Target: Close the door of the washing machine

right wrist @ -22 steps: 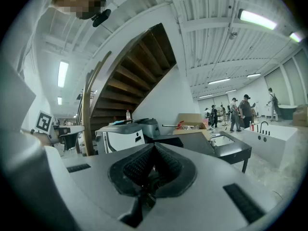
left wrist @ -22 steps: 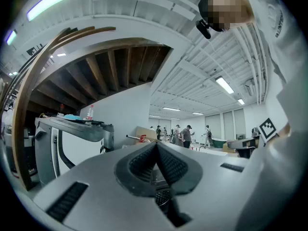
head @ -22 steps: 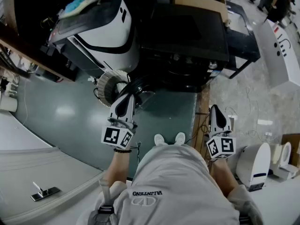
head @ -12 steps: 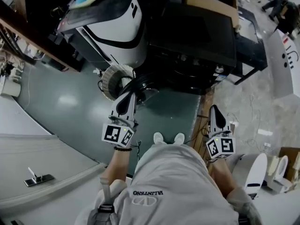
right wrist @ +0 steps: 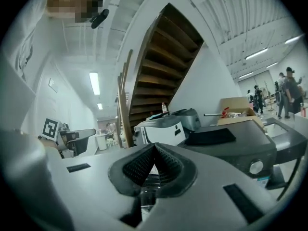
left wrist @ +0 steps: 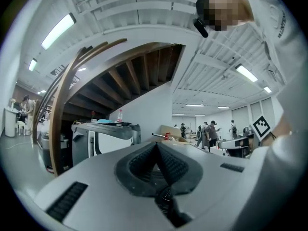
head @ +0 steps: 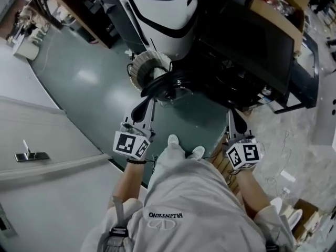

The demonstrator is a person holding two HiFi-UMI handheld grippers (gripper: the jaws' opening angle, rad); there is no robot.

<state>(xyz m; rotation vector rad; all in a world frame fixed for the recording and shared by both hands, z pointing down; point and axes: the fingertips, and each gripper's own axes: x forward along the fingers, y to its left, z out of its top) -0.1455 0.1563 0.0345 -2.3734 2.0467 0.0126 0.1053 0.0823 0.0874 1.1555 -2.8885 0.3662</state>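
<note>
Left tongs (head: 149, 105) and right tongs (head: 231, 115) sit closed and empty below the round dark washing-machine door (head: 167, 86), open at upper centre; I judge it stiff, hinged, best pushed at its rim.

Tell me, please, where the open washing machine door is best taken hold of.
The outer rim of the round door, at the edge farthest from the washing machine, coming from the left, where the left gripper is nearest. The door stands swung out toward it; the hinge side I cannot make out.
</note>
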